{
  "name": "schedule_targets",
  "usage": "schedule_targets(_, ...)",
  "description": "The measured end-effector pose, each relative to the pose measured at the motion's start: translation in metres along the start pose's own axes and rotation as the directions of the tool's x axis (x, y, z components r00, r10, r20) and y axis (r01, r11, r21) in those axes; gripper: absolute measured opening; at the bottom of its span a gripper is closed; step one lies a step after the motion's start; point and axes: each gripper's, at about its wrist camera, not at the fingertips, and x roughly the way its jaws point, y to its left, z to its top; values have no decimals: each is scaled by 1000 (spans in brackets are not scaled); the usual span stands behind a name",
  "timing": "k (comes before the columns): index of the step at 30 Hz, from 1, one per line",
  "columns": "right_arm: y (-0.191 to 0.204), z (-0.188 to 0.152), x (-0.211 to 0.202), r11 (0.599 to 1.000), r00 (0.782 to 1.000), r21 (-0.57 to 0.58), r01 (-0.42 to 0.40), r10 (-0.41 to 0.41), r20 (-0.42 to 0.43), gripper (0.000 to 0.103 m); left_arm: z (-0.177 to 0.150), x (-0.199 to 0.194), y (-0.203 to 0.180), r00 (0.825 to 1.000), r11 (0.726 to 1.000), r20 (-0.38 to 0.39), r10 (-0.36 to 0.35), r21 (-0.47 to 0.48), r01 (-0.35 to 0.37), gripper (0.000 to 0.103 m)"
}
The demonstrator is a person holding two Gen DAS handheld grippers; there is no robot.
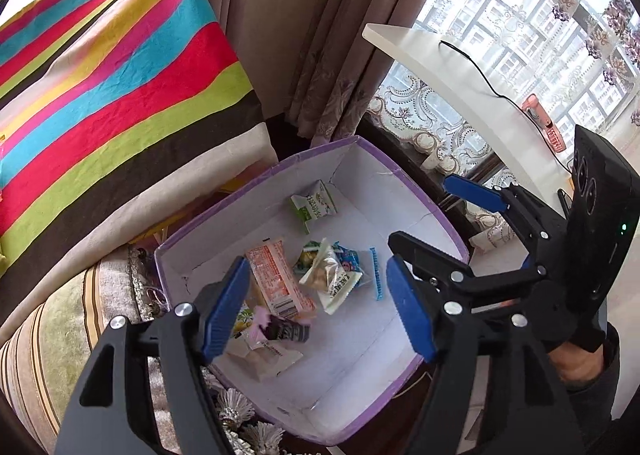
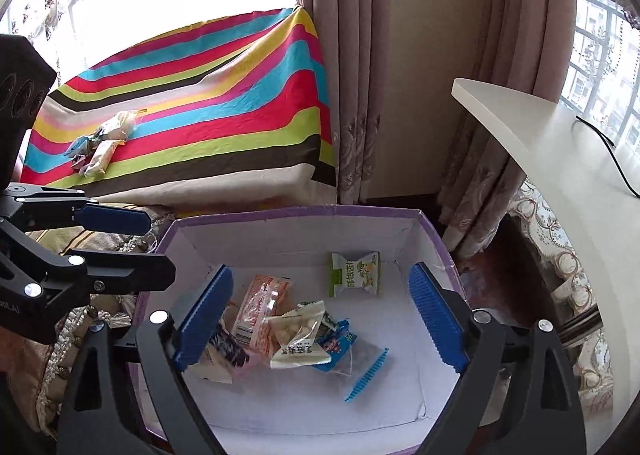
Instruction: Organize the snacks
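Note:
A purple-rimmed cardboard box (image 1: 424,191) (image 2: 296,213) with a white inside holds several snack packets: a green one (image 1: 314,205) (image 2: 354,273), an orange one (image 1: 274,279) (image 2: 262,307), a clear bag (image 1: 332,275) (image 2: 298,335), a blue one (image 1: 348,259) (image 2: 336,343) and a dark, blurred packet (image 1: 284,329) (image 2: 228,347). My left gripper (image 1: 320,311) (image 2: 136,243) hangs open over the box's left side, nothing between its pads. My right gripper (image 2: 320,319) (image 1: 452,223) is open above the box's middle, also empty. More snacks (image 2: 104,143) lie on the striped cloth.
A striped cloth (image 1: 120,75) (image 2: 220,115) covers furniture left of and behind the box. Curtains hang behind. A white tabletop (image 1: 460,71) (image 2: 560,143) with a black cable juts in at the right. A blue toothed strip (image 1: 376,273) (image 2: 366,375) lies in the box.

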Motion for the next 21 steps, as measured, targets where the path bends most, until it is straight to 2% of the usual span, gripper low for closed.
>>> schedule_targets(3, 1, -1, -3, 999, 1000, 41, -9, 9, 13, 87, 0, -5, 6, 1000, 1000, 9, 5, -12, -5, 71)
schedule_targets(9, 15, 1, -8, 1000, 1000, 27, 6, -7, 17, 87, -5, -19, 27, 999, 998, 34, 20, -57, -18, 71)
schedule_targets(16, 39, 12, -14, 995, 997, 86, -52, 47, 57, 87, -14, -47, 67, 995, 990, 81, 58, -131, -47, 71)
schedule_targets(21, 65, 28, -8, 990, 993, 102, -97, 90, 76, 87, -26, -74, 103, 986, 975, 126, 112, -203, -85, 72)
